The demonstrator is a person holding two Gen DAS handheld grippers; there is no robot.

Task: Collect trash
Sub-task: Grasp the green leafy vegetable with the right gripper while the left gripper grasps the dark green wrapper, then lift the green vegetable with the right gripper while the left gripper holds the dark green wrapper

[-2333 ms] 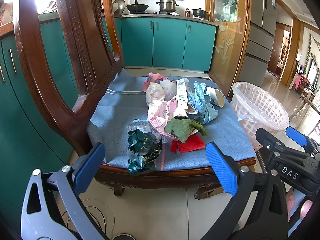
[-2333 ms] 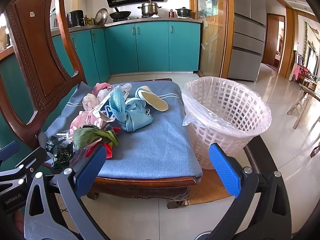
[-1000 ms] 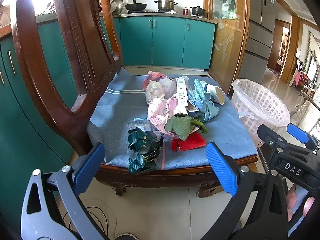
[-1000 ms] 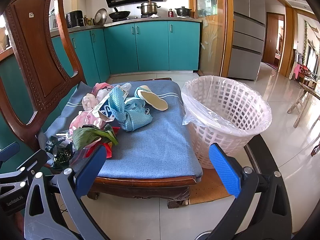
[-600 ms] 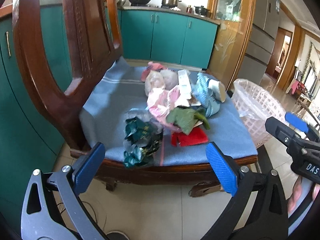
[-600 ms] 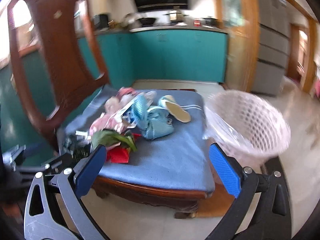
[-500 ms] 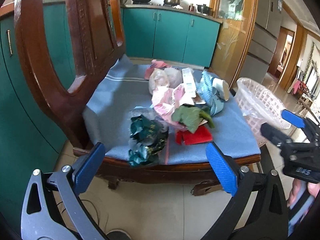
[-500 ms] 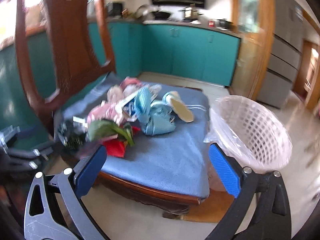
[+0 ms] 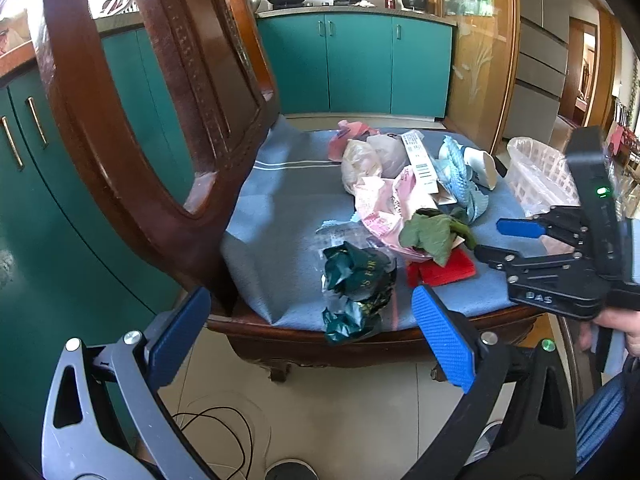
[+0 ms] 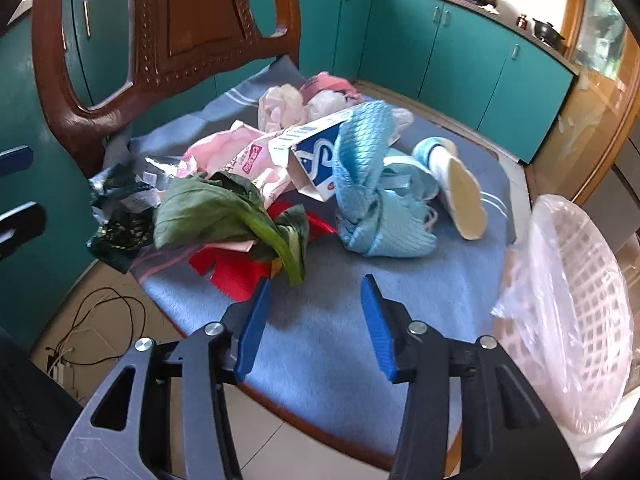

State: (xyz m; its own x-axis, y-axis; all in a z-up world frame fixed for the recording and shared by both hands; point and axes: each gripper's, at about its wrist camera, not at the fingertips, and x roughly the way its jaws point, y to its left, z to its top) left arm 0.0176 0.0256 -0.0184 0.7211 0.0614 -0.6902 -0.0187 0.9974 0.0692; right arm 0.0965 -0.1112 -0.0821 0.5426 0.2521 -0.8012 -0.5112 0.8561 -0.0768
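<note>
Trash heaped on chair cushion; my right claw, empty and closing, approaches the leaf. Left claw spread. Next: grasp, carry to basket.

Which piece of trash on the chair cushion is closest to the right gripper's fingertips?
The flat red wrapper, under the green leafy vegetable; it lies beside the right gripper, whose empty jaws are closing.

Two hand-held grippers share one build: the left gripper has grey and black slotted arms, silver screws and ribbed blue pads. The right gripper is black, marked "DAS", with a green light. A blue ribbed sleeve shows.
</note>
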